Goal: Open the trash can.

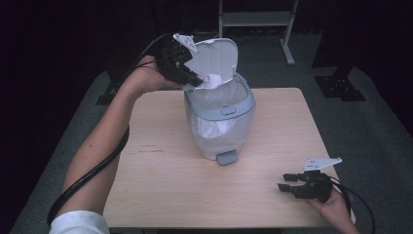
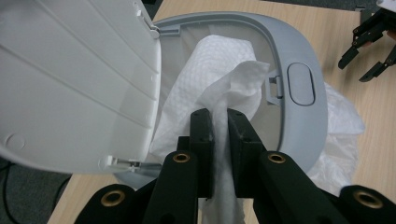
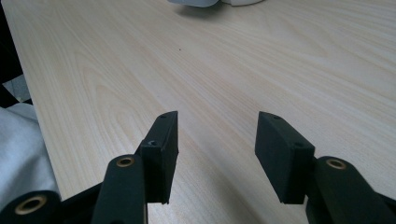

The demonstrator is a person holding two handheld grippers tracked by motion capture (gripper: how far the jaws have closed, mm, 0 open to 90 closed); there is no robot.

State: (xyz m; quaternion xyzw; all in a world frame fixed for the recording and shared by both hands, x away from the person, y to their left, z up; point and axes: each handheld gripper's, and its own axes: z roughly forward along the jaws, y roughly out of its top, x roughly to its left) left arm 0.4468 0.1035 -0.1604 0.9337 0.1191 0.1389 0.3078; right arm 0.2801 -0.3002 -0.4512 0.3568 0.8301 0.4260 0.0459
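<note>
A small grey-and-white pedal bin (image 1: 219, 117) stands on the table with its lid (image 1: 214, 56) raised and a white liner bag inside. My left gripper (image 1: 197, 80) hovers over the bin's back left rim, shut on a crumpled white paper towel (image 2: 224, 93). In the left gripper view the towel hangs between the jaws above the bin's open mouth (image 2: 280, 56), beside the upright lid (image 2: 79, 79). My right gripper (image 1: 288, 183) rests low near the table's front right corner, open with nothing between its pads (image 3: 161, 149), pointing along the bare wood.
The bin's grey foot pedal (image 1: 226, 157) juts toward the front. The light wooden table (image 1: 160, 185) ends at dark floor on all sides. A white metal frame (image 1: 287, 29) stands behind the table. A thick black cable (image 1: 92, 175) trails along my left forearm.
</note>
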